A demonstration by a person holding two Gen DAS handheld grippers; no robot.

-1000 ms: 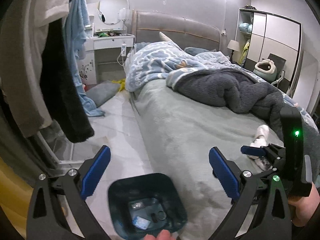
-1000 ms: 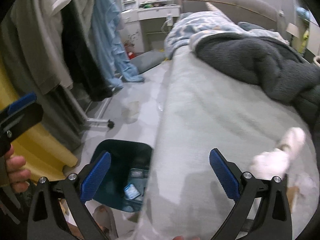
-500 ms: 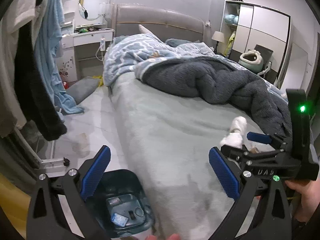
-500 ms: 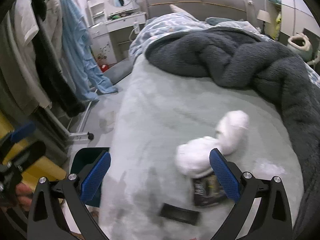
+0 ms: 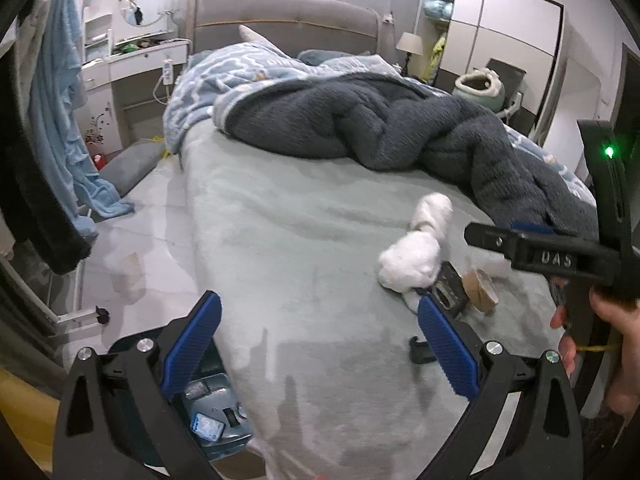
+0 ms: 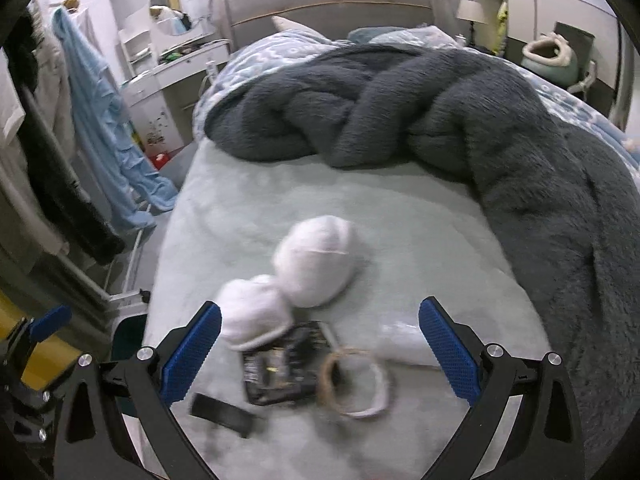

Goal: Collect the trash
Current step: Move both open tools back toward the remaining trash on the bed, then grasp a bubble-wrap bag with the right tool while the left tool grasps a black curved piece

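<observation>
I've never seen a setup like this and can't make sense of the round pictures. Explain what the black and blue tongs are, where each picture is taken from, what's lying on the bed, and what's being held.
No robot here: a person carries one hand-held two-finger gripper per hand, each with a fisheye camera looking forward along its blue-padded fingers.

One picture comes from the left gripper. It sees the right gripper from the side, with the person's hand on its handle, and a dark bin on the floor beside the bed, already holding some items.

The other comes from the right gripper, hovering above the litter on the bed: two white wads, a dark wrapper, a cardboard ring, a small black piece and a clear plastic scrap. A dark fleece blanket lies behind.

Both grippers are open and hold nothing.
</observation>
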